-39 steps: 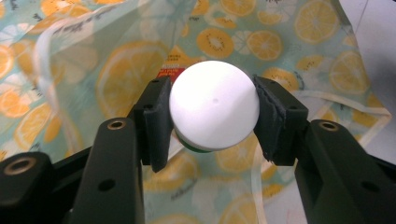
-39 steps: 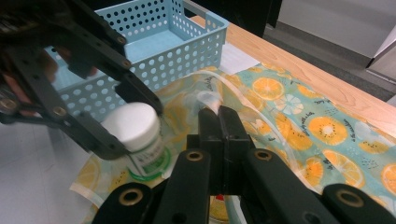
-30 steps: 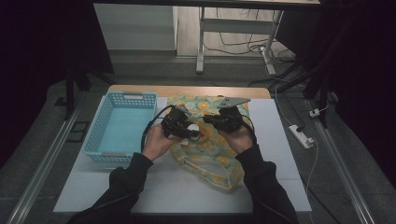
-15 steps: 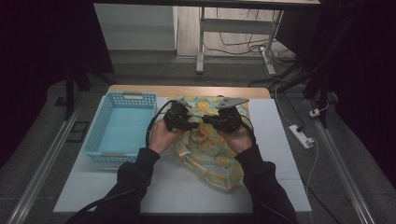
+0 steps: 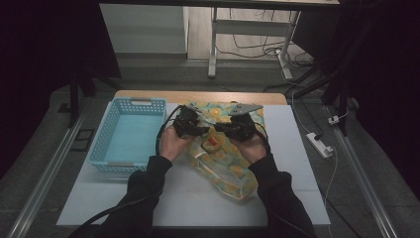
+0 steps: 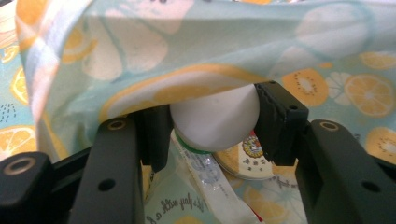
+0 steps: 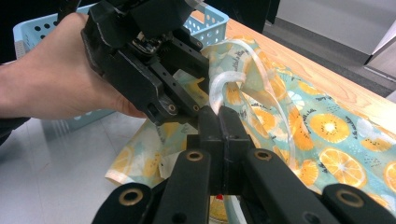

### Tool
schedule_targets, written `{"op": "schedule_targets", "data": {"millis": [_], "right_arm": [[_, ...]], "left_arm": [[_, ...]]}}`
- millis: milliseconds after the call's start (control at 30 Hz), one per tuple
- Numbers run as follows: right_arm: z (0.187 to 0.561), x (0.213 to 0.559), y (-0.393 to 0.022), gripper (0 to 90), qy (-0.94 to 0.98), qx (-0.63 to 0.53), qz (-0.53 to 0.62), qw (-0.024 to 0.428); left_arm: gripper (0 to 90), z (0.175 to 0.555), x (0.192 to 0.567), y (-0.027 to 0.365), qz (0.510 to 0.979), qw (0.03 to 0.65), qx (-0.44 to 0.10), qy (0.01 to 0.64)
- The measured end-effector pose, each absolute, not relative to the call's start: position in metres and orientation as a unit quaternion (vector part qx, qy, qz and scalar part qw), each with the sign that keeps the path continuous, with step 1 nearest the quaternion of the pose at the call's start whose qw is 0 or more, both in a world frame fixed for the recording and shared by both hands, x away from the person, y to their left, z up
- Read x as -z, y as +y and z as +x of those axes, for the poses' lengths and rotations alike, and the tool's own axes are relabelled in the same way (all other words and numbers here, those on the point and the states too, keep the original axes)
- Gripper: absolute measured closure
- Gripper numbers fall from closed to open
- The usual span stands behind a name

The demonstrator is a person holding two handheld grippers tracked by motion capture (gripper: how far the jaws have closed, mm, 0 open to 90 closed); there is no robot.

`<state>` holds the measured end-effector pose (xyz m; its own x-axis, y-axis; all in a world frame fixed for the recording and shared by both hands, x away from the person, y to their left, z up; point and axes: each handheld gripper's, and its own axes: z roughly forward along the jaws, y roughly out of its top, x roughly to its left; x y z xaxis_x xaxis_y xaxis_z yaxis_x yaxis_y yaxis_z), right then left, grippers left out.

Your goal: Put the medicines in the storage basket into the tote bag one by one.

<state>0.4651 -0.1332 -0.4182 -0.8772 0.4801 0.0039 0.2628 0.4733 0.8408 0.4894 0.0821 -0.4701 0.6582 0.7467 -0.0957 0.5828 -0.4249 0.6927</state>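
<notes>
two grippers (left, right), one white ball, one fruit-print bag, one basket

Right gripper jaws rise from bottom centre, closed together, pinching the clear plastic handle of the citrus-print bag. Handle loops up and right from the jaw tips. Bag lies on the white table, orange and lemon slices on pale teal, its far edge reaching the wooden strip. Left gripper close ahead, upper left, held in a hand, its black body tilted down toward the bag's opening, jaw tips hidden. Blue perforated basket behind it.
</notes>
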Motion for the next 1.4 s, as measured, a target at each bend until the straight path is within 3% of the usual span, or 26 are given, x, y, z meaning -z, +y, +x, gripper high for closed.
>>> {"op": "schedule_targets", "data": {"millis": [633, 967, 1400], "right_arm": [[0.466, 0.420, -0.132, 90.0, 0.852, -0.462, 0.218, 0.118], [0.465, 0.417, -0.134, 90.0, 0.847, -0.470, 0.218, 0.119], [0.465, 0.415, -0.136, 90.0, 0.845, -0.473, 0.219, 0.120]], "left_arm": [[48.6, 0.498, 0.478, 0.077, 0.833, 0.346, -0.127, 0.412], [29.0, 0.494, 0.468, 0.077, 0.840, 0.355, -0.117, 0.394], [19.9, 0.475, 0.457, 0.083, 0.849, 0.373, -0.081, 0.366]]}}
